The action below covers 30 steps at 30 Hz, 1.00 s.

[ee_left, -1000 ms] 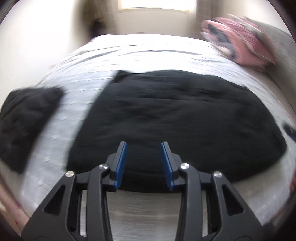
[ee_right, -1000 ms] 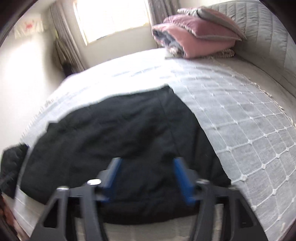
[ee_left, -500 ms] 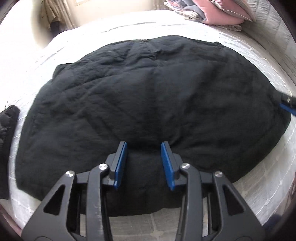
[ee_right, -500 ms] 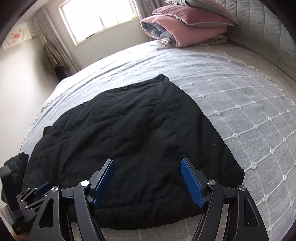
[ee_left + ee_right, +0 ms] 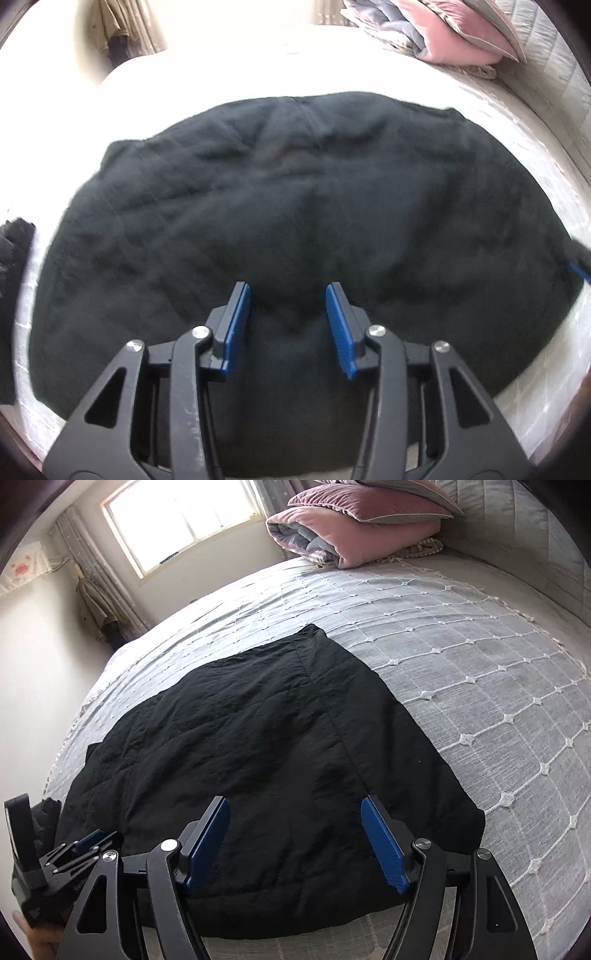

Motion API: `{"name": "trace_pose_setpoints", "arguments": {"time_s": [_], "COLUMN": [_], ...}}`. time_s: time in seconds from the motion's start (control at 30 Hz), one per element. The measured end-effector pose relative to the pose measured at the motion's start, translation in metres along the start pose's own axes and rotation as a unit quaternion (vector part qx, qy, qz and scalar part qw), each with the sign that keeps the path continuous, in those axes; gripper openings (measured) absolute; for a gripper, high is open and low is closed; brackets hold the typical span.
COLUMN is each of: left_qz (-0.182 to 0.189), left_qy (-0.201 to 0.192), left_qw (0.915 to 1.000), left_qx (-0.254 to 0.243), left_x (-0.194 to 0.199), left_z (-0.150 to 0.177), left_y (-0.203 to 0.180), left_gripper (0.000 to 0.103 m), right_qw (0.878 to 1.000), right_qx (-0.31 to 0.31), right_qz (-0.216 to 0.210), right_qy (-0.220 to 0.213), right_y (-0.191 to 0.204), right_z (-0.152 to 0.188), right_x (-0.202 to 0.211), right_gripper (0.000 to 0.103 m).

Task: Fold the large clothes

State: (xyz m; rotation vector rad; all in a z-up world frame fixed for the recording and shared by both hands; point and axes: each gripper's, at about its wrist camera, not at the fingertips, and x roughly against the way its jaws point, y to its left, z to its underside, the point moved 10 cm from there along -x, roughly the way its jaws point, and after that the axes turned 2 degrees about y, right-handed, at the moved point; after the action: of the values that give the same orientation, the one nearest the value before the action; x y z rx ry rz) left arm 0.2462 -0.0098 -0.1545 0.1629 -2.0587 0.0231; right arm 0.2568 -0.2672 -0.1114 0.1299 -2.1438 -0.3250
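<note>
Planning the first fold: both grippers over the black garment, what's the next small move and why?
Probably lower both onto the near hem and pinch. The left gripper, whose jaws have just been opening, and the right gripper hover open above the flat black quilted garment, gripping nothing.

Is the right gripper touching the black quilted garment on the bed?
Cannot tell. In the right wrist view the right gripper, jaws wide, overlaps the black quilted garment; no contact or gap shows plainly.

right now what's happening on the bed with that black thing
A person holds a gripper in each hand over a large black garment spread flat on the bed. The left gripper, whose jaws have just been opening, and the right gripper are both open above its near edge, with nothing clamped. No fold has been started. A smaller dark garment lies off to the left.
</note>
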Motion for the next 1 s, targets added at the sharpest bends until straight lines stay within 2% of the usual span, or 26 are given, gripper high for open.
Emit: {"name": "trace_pose_setpoints", "arguments": {"time_s": [0.13,0.27,0.37,0.43,0.5,0.63,0.77,0.9,1.0], "left_qz": [0.001,-0.011,-0.035,-0.034,-0.032,-0.038,-0.05,-0.038,-0.052], "left_qy": [0.0,0.002,0.008,0.027,0.02,0.024,0.01,0.044,0.024], "left_qw": [1.0,0.9999,0.9993,0.9988,0.9989,0.9988,0.9985,0.9974,0.9979], "left_qx": [-0.006,-0.011,0.005,0.021,0.027,0.02,0.02,0.042,0.029], "left_x": [-0.013,-0.033,-0.054,-0.077,-0.085,-0.077,-0.078,-0.112,-0.111], "left_z": [-0.033,-0.066,-0.089,-0.09,-0.089,-0.099,-0.127,-0.127,-0.124], "left_y": [-0.005,-0.009,0.0,0.004,0.003,0.0,0.0,0.002,0.001], "left_gripper": [0.046,0.046,0.046,0.046,0.046,0.046,0.046,0.046,0.046], "right_qw": [1.0,1.0,1.0,1.0,1.0,1.0,1.0,1.0,1.0], "right_qx": [-0.013,-0.008,-0.014,-0.015,-0.014,-0.014,-0.018,-0.014,-0.016], "right_qz": [-0.018,-0.005,-0.004,-0.005,-0.003,-0.001,-0.009,-0.008,-0.003], "right_qy": [-0.006,-0.002,0.001,0.001,0.002,0.007,0.004,0.007,0.011], "right_y": [0.003,0.002,0.0,-0.001,-0.001,-0.002,-0.001,0.001,-0.003], "right_z": [-0.002,-0.002,-0.001,-0.001,-0.001,0.0,0.0,0.001,0.001], "right_x": [0.004,0.001,-0.001,-0.001,-0.001,-0.002,-0.001,-0.003,-0.005], "right_gripper": [0.077,0.078,0.078,0.078,0.078,0.078,0.078,0.078,0.078]}}
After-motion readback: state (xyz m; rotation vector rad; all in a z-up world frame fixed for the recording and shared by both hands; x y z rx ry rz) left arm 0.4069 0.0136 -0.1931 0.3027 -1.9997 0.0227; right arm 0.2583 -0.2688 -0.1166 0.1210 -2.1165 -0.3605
